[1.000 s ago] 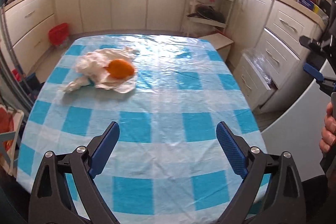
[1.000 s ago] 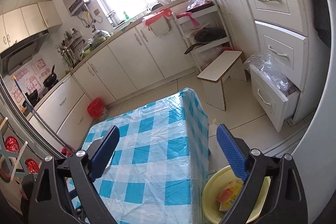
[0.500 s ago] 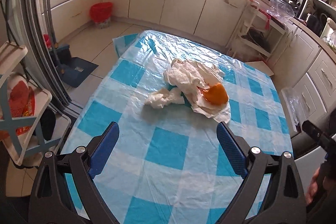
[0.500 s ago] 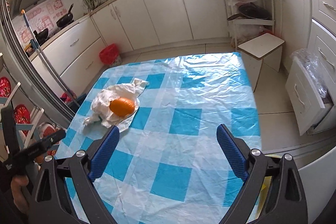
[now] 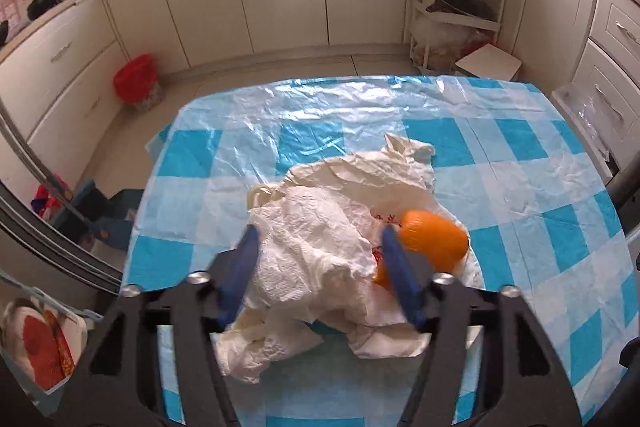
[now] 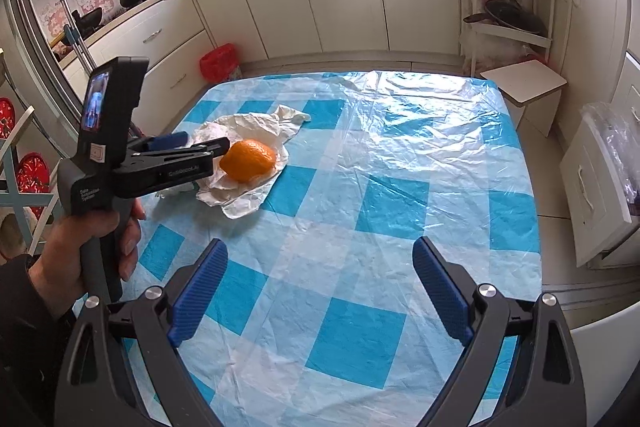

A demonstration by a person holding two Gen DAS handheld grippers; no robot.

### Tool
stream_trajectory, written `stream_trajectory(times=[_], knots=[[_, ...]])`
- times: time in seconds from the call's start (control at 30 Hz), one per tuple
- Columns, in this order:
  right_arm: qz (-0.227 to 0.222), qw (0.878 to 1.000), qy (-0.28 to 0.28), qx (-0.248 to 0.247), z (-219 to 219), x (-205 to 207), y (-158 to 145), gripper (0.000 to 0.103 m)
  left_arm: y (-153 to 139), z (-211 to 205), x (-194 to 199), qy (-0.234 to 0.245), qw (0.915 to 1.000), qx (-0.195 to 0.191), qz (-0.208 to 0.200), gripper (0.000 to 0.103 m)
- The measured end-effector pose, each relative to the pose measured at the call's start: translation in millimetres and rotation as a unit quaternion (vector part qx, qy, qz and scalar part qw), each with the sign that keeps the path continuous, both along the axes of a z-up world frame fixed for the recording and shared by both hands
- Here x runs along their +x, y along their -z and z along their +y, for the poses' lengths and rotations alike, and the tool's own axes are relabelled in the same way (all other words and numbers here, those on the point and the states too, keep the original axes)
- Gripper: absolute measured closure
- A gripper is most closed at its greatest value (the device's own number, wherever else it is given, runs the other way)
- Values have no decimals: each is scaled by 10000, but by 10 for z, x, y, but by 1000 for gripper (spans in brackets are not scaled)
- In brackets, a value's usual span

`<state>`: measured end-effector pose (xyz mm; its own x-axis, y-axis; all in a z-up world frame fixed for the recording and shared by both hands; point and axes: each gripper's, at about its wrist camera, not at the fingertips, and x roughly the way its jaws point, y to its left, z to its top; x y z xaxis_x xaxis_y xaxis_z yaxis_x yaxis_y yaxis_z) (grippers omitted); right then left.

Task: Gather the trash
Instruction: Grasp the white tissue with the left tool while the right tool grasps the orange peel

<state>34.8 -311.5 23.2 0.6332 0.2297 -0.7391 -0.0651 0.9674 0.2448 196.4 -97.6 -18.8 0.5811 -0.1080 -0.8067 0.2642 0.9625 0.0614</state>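
The bench (image 6: pixel 420 155) is carrying a blue-and-white checked plastic cover, and the right wrist view is showing almost all of it, bare across its near and right parts. The heap of crumpled white paper (image 5: pixel 320 251) is lying toward the left edge of the bench, with an orange (image 5: pixel 434 237) resting on its right side. The left wrist view is showing the paper filling the space between the blue pads of the left gripper (image 5: pixel 318 239); its jaws are closing around the paper, and whether the pads are pressing it yet I cannot tell. Only the right wrist view is showing the person's hand (image 6: pixel 92 243) holding that gripper's handle and its camera block. The right gripper (image 6: pixel 320 259) is hovering over the near cover, jaws released and spread wide with nothing between them.
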Motion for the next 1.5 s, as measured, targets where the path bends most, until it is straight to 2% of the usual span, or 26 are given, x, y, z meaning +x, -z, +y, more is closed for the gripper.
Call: stream_trajectory(times=[0.03, 0.07, 0.17, 0.3, 0.4, 0.5, 0.7, 0.73, 0.9, 0.97, 1.13, 1.17, 1.2, 1.23, 1.27, 1.5], knots=[[-20, 10000, 0, 23, -3, 10, -17, 13, 22, 21, -30, 40, 9999, -42, 97, 77], [-42, 10000, -3, 45, -2, 18, -30, 13, 38, 42, -66, 89, 9998, -68, 188, 86], [-77, 9999, -46, 62, 54, 60, -54, 13, 52, 187, -268, 224, 9981, -351, 459, 92], [-37, 9999, -139, 47, 153, 101, -39, 13, -90, 410, -606, 325, 9929, -919, 675, 93], [12, 9999, -173, 5, 229, 127, -8, 13, -246, 575, -911, 484, 9885, -1264, 678, 93], [64, 9997, -217, 16, 317, 179, 30, 13, -303, 752, -1166, 534, 9885, -1291, 582, 90], [77, 9993, -354, -31, 573, 289, 112, 13, -8, 1099, -1304, 90, 9807, -1614, 1096, 88], [18, 9993, -378, -56, 619, 308, 107, 13, 36, 1111, -1323, 71, 9809, -1577, 1135, 86], [-323, 9981, -476, -223, 878, 511, 130, 13, 85, 1110, -1355, 63, 9843, -1405, 1069, 59], [-375, 9972, -553, -337, 967, 641, 168, 13, 68, 1076, -1351, 125, 9868, -1271, 1000, 55], [-483, 9959, -602, -463, 1094, 953, 208, 13, 99, 1053, -1318, 187, 9888, -1062, 1037, 51], [-436, 9958, -637, -482, 1112, 1012, 236, 15, 109, 1052, -1309, 184, 9889, -1032, 1056, 50], [-313, 9958, -686, -515, 1132, 1080, 281, 27, 115, 1051, -1295, 158, 9892, -991, 1071, 50], [-120, 9959, -713, -546, 1142, 1144, 343, 48, 118, 1057, -1287, 147, 9892, -979, 1082, 49], [111, 9960, -735, -488, 1126, 1201, 415, 56, 119, 1054, -1276, 145, 9890, -979, 1099, 49], [270, 9984, -498, 48, 668, 924, 345, 89, 136, 974, -1288, 181, 9901, -829, 1121, 44]])
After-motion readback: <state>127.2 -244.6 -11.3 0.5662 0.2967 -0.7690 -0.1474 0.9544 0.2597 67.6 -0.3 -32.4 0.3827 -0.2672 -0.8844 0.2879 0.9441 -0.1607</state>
